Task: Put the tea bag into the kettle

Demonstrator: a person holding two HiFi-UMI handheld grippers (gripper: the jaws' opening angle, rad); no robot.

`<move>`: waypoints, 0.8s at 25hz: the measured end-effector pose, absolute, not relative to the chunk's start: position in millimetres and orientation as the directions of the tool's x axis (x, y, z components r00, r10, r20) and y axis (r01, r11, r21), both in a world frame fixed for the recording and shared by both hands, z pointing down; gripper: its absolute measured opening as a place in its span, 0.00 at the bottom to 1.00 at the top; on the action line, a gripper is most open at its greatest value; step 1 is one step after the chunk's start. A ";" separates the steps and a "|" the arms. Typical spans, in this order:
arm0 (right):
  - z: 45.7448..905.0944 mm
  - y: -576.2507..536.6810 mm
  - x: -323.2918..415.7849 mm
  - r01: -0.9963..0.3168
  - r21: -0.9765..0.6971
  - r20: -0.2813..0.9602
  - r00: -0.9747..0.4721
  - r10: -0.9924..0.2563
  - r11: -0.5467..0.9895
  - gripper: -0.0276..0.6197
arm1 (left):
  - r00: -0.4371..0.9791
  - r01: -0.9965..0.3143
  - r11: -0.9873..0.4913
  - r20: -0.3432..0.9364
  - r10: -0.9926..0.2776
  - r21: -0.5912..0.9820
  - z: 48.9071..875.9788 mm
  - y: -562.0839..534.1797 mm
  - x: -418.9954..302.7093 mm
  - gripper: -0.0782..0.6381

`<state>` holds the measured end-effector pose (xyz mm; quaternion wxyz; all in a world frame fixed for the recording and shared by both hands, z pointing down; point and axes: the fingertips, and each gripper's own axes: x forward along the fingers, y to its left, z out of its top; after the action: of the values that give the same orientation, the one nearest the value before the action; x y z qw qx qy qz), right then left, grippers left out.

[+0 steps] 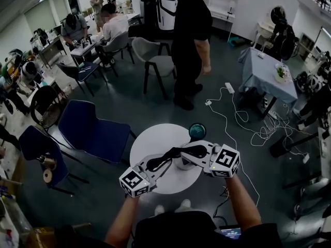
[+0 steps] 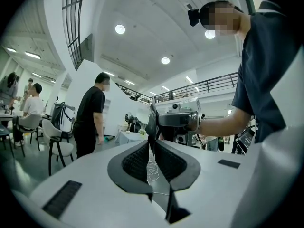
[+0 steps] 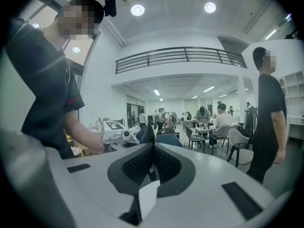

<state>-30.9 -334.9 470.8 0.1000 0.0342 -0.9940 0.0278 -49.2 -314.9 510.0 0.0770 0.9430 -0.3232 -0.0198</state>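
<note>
Evidently the 2 grippers meet tip to tip over the kettle (image 1: 182, 163) on the round table (image 1: 150, 138) so that the drop lands inside. The right gripper (image 3: 150, 134) is pressed together on a white slip, likely the tea bag (image 3: 147, 196). The left gripper (image 2: 151, 132) pinches its string (image 2: 152, 171).

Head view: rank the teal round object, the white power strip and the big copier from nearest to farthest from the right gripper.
From the right gripper:
1. The teal round object, on the far edge of the round table.
2. The white power strip, on the floor, ahead to the right.
3. The big copier, by the far wall, behind the standing person.
</note>
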 end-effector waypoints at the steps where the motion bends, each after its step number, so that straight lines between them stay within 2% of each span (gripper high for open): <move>1: 469.6 -337.9 -26.5 -0.082 -0.053 0.194 -0.979 -0.071 0.995 0.08 | 0.785 -0.614 -0.773 0.020 -0.619 0.158 511.7 -314.8 -49.5 0.16; 9: 472.0 -359.8 -5.2 -0.138 -0.053 0.207 -0.970 -0.124 0.989 0.08 | 0.740 -0.665 -0.723 0.038 -0.671 0.185 518.8 -309.0 -64.2 0.16; 20: 541.9 -404.9 13.1 -0.238 -0.092 0.356 -0.915 -0.191 0.967 0.08 | 0.703 -0.707 -0.681 0.090 -0.705 0.191 540.6 -301.2 -77.3 0.13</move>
<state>13.1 -404.9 541.9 0.1749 0.1098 -0.9762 0.0666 -77.3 -301.2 540.6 0.1060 0.9167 -0.3851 0.0047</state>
